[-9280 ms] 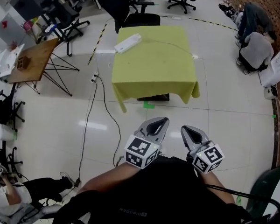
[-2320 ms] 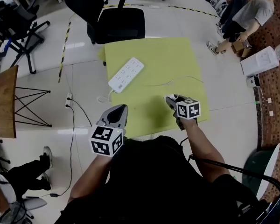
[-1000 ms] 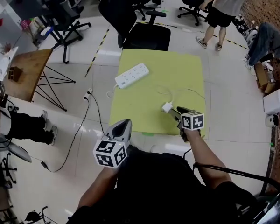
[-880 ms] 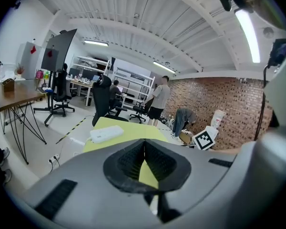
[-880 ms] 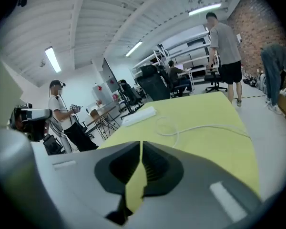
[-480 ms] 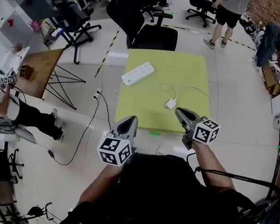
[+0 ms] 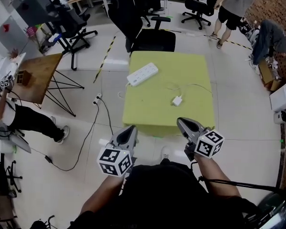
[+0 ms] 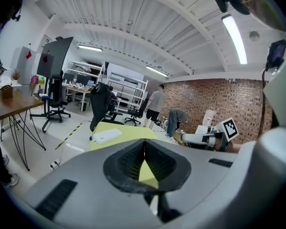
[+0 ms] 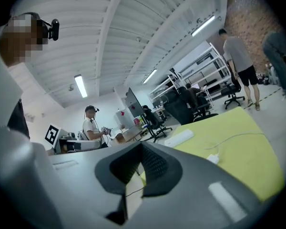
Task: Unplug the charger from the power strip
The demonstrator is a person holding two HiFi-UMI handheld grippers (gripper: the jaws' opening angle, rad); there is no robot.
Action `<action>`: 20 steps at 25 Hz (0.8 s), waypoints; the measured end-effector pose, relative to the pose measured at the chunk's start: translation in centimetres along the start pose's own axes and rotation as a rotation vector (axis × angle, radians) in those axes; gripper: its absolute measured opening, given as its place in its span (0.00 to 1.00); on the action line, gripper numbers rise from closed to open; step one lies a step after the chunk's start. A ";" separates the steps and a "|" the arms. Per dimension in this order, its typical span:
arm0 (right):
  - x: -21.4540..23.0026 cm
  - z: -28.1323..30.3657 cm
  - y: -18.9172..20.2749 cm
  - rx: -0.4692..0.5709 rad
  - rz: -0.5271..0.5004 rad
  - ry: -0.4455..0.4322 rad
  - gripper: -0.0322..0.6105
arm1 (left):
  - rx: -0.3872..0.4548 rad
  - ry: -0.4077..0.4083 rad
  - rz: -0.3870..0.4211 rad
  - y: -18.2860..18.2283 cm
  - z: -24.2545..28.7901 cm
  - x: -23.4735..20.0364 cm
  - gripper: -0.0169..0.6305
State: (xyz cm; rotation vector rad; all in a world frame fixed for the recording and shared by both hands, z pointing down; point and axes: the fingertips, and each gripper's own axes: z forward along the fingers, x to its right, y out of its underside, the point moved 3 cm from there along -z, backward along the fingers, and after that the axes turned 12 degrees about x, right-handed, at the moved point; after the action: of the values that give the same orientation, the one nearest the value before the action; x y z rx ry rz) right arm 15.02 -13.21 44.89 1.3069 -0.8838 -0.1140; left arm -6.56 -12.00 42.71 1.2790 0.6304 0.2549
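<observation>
Yellow-green cloth covers the surface point(image 7: 152, 111). On it the white charger point(image 7: 177, 100) lies near the middle, unplugged, its thin cable looping beside it, well apart from the power strip point(image 7: 143, 74) at the surface's far left corner. I hold my left tongs point(image 7: 130, 129) and right tongs point(image 7: 181, 122) just off the surface's near edge, above the floor, both closed on nothing.
</observation>
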 end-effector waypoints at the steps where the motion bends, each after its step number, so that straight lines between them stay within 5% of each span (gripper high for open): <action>1: -1.2 -0.4 -0.1 0.011 -0.016 0.003 0.05 | 0.007 0.001 -0.002 0.0 -0.8 -0.3 0.04; 13: -11.0 -7.4 1.0 0.089 -0.112 0.112 0.05 | 0.045 0.202 -0.020 0.7 -5.3 3.4 0.04; 20: -11.6 -8.8 1.0 0.063 -0.205 0.097 0.05 | 0.055 0.166 0.010 0.6 -6.3 3.9 0.04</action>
State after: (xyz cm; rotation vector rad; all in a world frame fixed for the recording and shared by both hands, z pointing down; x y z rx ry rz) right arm 12.22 0.28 40.01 1.4481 -0.6741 -0.1825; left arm -6.92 -4.71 41.13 1.3232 0.7772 0.3559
